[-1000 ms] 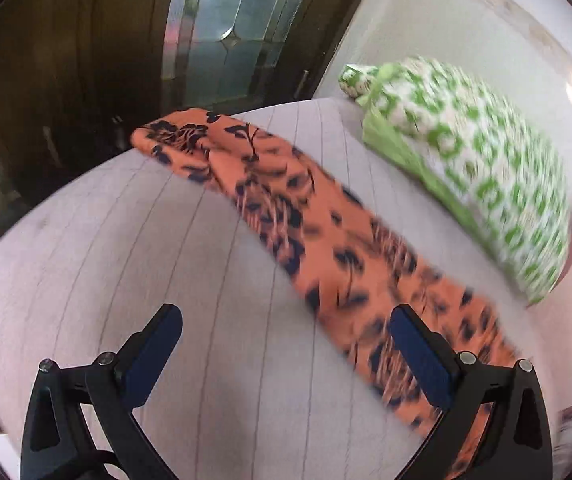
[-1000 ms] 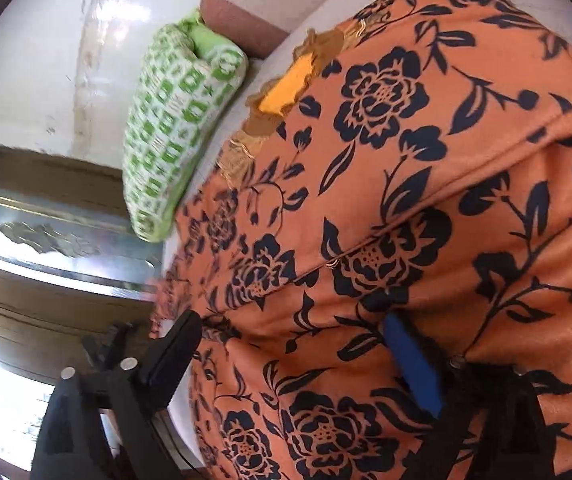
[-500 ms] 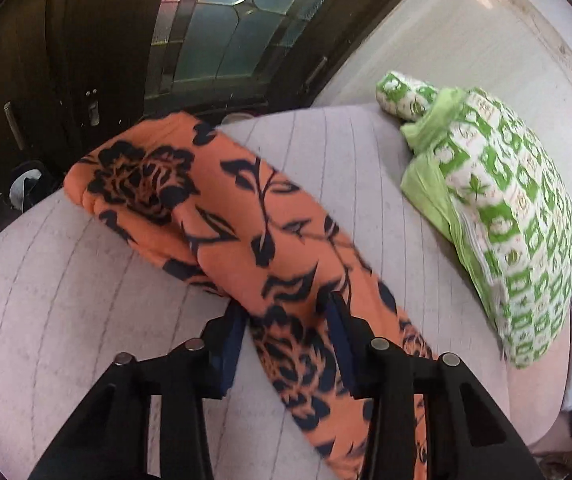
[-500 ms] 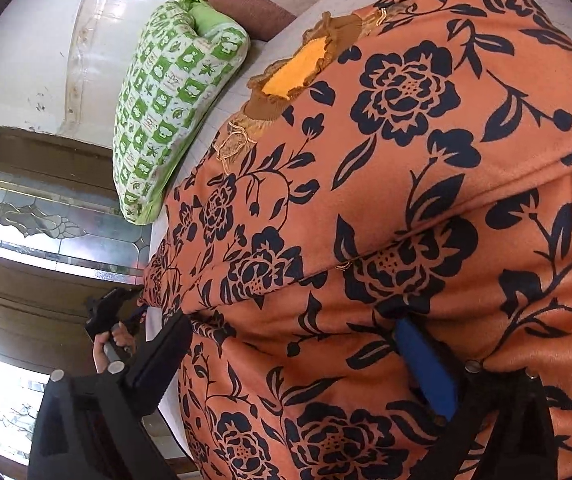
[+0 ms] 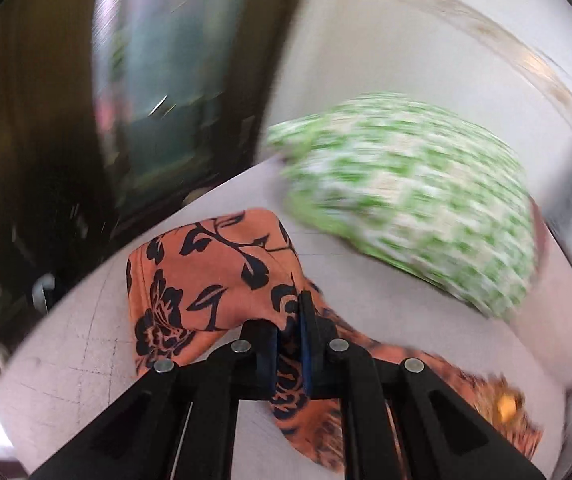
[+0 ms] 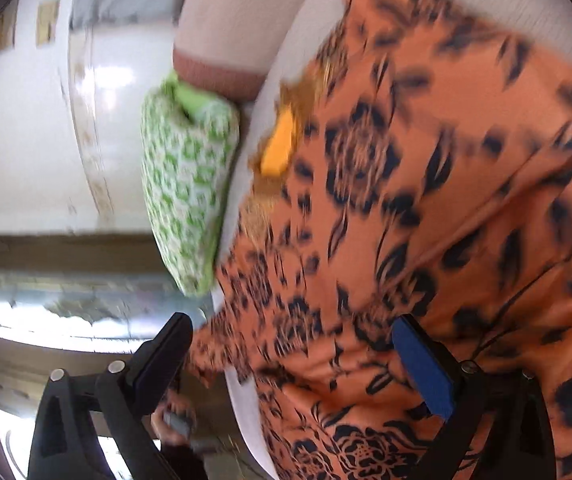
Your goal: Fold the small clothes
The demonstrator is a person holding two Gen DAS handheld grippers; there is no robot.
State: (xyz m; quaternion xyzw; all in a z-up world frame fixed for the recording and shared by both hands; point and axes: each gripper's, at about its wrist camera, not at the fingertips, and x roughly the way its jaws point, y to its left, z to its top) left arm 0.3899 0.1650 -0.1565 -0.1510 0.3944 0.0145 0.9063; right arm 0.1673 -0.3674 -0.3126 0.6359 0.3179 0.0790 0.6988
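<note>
The left gripper (image 5: 287,340) has its jaws pressed together on a bunched fold of the orange cloth (image 5: 214,276), a small garment printed with dark flowers and leaves. The pinched part rises off the pale cushion (image 5: 70,360) like a little tent, and the rest of the cloth trails down and away to the right, where a patch of yellow and gold trim (image 5: 505,402) shows near its far end. Behind it, toward the wall, a green and white patterned pillow (image 5: 413,200) lies on the same cushion, close to the cloth; the blur hides whether they touch. A dark wooden door with a glass pane (image 5: 154,100) stands beyond the cushion's edge.

From the right side, the right gripper (image 6: 297,364) stands with its jaws wide apart. One blue pad (image 6: 425,368) sits over the orange cloth (image 6: 445,184), the other finger (image 6: 162,356) hangs past the cushion's edge, and nothing is clamped between them. Here the cloth lies spread over most of the cushion (image 6: 246,396), with the yellow patch (image 6: 280,146) near the pillow (image 6: 186,200). Below the cushion's edge a hand (image 6: 176,420) is dimly visible, gripping something grey. Both views are smeared by motion.
</note>
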